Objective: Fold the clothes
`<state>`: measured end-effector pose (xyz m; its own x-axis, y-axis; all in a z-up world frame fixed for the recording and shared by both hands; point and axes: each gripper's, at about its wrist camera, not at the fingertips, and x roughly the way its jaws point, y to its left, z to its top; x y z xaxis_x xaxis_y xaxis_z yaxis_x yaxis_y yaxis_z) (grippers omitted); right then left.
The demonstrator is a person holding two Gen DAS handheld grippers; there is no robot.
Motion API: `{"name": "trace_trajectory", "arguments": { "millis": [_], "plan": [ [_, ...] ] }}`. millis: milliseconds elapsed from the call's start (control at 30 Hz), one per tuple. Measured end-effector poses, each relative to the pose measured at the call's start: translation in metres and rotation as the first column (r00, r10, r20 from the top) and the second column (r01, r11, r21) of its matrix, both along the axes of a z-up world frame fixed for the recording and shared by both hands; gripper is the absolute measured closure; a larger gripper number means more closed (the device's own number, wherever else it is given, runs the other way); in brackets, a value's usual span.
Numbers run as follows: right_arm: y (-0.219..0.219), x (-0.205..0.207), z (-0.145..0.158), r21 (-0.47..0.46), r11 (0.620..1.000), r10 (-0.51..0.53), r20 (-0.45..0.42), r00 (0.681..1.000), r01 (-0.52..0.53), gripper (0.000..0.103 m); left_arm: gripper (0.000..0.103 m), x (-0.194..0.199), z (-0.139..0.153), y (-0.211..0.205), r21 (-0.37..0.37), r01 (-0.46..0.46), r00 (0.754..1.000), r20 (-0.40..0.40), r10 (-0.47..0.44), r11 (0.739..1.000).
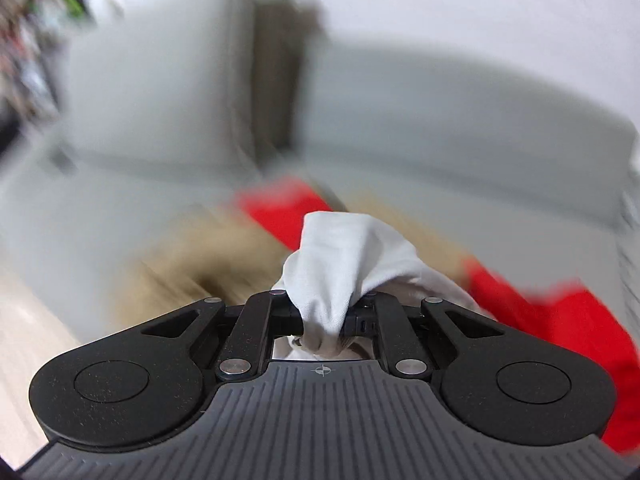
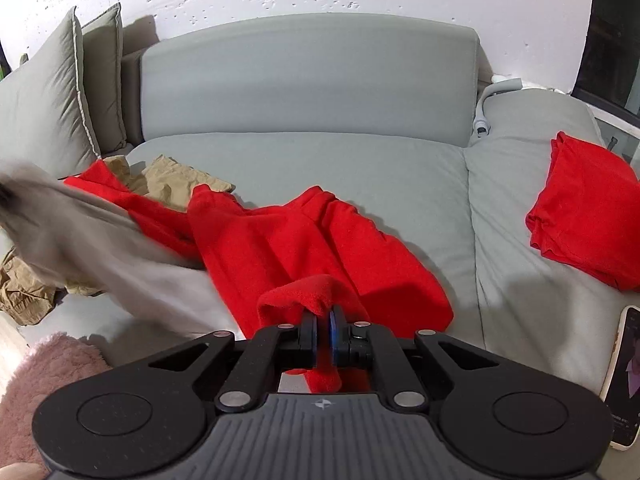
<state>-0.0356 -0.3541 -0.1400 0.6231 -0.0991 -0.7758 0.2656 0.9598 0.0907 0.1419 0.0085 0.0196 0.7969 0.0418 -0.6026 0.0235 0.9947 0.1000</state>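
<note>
Both grippers pinching cloth over the grey sofa (image 2: pixel 304 92)

The left gripper (image 1: pixel 324 318) is clamped on a bunched white garment (image 1: pixel 344 256), its view smeared; only the right wrist view shows things sharply: the right gripper (image 2: pixel 323 330) nips a fold of the rumpled red garment (image 2: pixel 304 240) spread on the seat, a folded red piece (image 2: pixel 584 216) lying well apart, tan clothes (image 2: pixel 176 178) behind

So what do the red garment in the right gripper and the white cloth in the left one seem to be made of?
Red garment: likely fleece or brushed knit, matte, with a fuzzy nap along the pinched fold in the right gripper. White cloth: looks like thin, smooth cotton jersey, matte, bunching into soft fine creases in the left gripper. Neither fibre is certain.
</note>
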Motion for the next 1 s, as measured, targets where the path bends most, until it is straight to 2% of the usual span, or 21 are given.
{"name": "trace_trajectory", "arguments": {
  "millis": [100, 133, 233, 333, 400, 433, 467, 500, 533, 567, 667, 700, 733, 767, 833, 900, 967, 1000],
  "plan": [
    [0.001, 0.002, -0.003, 0.000, 1.000, -0.005, -0.004, 1.000, 0.005, 0.096, 0.091, 0.002, 0.067, 0.035, 0.044, -0.085, 0.981, 0.179, 0.075, 0.995],
    [0.001, 0.002, -0.004, -0.001, 1.000, -0.007, -0.005, 1.000, 0.007, 0.096, 0.091, 0.003, 0.077, 0.038, 0.057, -0.092, 0.975, 0.208, 0.079, 0.994],
    [0.002, 0.004, -0.004, 0.001, 1.000, -0.014, -0.006, 1.000, 0.014, 0.096, 0.091, 0.018, 0.083, 0.040, 0.078, -0.074, 0.975, 0.216, 0.056, 0.994],
    [0.002, 0.003, -0.005, 0.005, 1.000, -0.015, -0.013, 1.000, 0.015, 0.094, 0.089, 0.043, 0.040, 0.026, 0.148, -0.042, 0.993, 0.111, 0.026, 0.988],
    [0.001, 0.002, -0.005, 0.013, 1.000, -0.013, -0.025, 1.000, 0.013, 0.084, 0.082, 0.061, -0.026, 0.015, 0.199, -0.016, 0.996, -0.087, 0.034, 0.980],
    [-0.001, -0.001, -0.006, 0.031, 1.000, -0.002, -0.046, 0.999, 0.003, 0.074, 0.071, 0.062, -0.048, 0.014, 0.202, -0.016, 0.986, -0.159, 0.049, 0.979],
    [-0.003, -0.004, -0.007, 0.056, 0.998, 0.015, -0.073, 0.997, -0.010, 0.059, 0.067, 0.060, -0.062, 0.012, 0.202, -0.017, 0.977, -0.207, 0.060, 0.979],
    [-0.005, -0.008, -0.006, 0.076, 0.997, 0.032, -0.085, 0.996, -0.025, 0.053, 0.066, 0.051, -0.079, 0.008, 0.202, -0.015, 0.969, -0.240, 0.065, 0.979],
    [-0.008, -0.014, -0.005, 0.085, 0.996, 0.043, -0.087, 0.995, -0.036, 0.049, 0.060, 0.038, -0.096, 0.002, 0.203, -0.011, 0.962, -0.265, 0.066, 0.979],
    [-0.009, -0.017, -0.004, 0.087, 0.995, 0.047, -0.087, 0.995, -0.040, 0.041, 0.049, 0.022, -0.109, -0.005, 0.215, 0.001, 0.961, -0.272, 0.059, 0.977],
    [-0.018, -0.034, -0.002, 0.102, 0.994, 0.054, -0.085, 0.995, -0.045, 0.036, 0.046, -0.017, -0.115, -0.028, 0.241, 0.044, 0.967, -0.252, 0.019, 0.970],
    [-0.023, -0.040, -0.001, 0.121, 0.992, 0.053, -0.078, 0.996, -0.044, 0.035, 0.046, -0.027, -0.114, -0.035, 0.234, 0.060, 0.969, -0.249, 0.000, 0.970],
    [-0.029, -0.048, -0.002, 0.155, 0.987, 0.046, -0.063, 0.997, -0.035, 0.035, 0.043, -0.042, -0.111, -0.046, 0.196, 0.092, 0.968, -0.249, -0.041, 0.976],
    [-0.032, -0.051, -0.001, 0.171, 0.985, 0.041, -0.054, 0.998, -0.031, 0.035, 0.040, -0.054, -0.108, -0.058, 0.143, 0.126, 0.964, -0.253, -0.086, 0.982],
    [-0.040, -0.061, 0.000, 0.229, 0.973, 0.012, 0.023, 1.000, -0.017, 0.035, 0.040, -0.059, -0.106, -0.077, 0.050, 0.181, 0.948, -0.275, -0.161, 0.982],
    [-0.046, -0.066, 0.005, 0.267, 0.964, -0.029, 0.117, 0.993, -0.003, 0.039, 0.040, -0.066, -0.105, -0.107, -0.024, 0.233, 0.926, -0.301, -0.230, 0.972],
    [-0.051, -0.066, 0.009, 0.268, 0.963, -0.063, 0.182, 0.981, 0.012, 0.051, 0.040, -0.067, -0.109, -0.141, -0.055, 0.294, 0.900, -0.321, -0.296, 0.954],
    [-0.054, -0.066, 0.012, 0.260, 0.965, -0.083, 0.219, 0.972, 0.024, 0.052, 0.040, -0.066, -0.109, -0.151, -0.059, 0.315, 0.891, -0.325, -0.317, 0.947]
  ]
}}
